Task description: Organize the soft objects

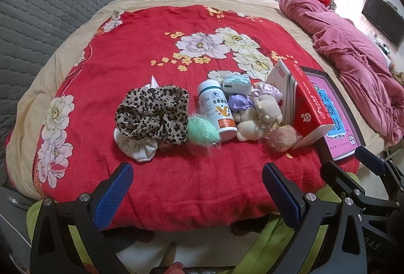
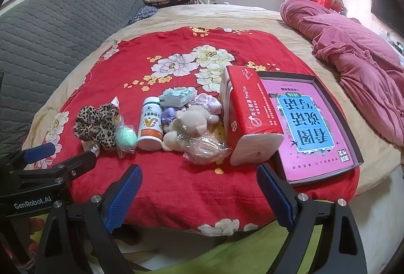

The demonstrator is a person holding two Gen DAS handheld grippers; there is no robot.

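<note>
A row of objects lies on the red floral blanket [image 1: 176, 46] [image 2: 181, 173]. From left: a leopard-print scrunchie [image 1: 151, 117] [image 2: 97, 126], a mint-green sponge in plastic [image 1: 203, 132] [image 2: 125, 138], a cream plush toy [image 1: 260, 114] [image 2: 186, 126], purple and pink scrunchies [image 1: 238, 102] [image 2: 207, 102], and a pink puff in plastic [image 1: 282, 137] [image 2: 207, 151]. My left gripper [image 1: 197, 188] is open and empty, short of the row. My right gripper [image 2: 199, 190] is open and empty, in front of the pink puff.
A white supplement bottle [image 1: 218, 109] [image 2: 151, 126] stands in the row. A red tissue pack [image 1: 303, 107] [image 2: 250, 114] leans on a tray with a pink book [image 1: 338, 117] [image 2: 310, 122]. A pink quilt [image 1: 353, 54] [image 2: 358, 51] lies right; a grey headboard [image 1: 50, 8] stands left.
</note>
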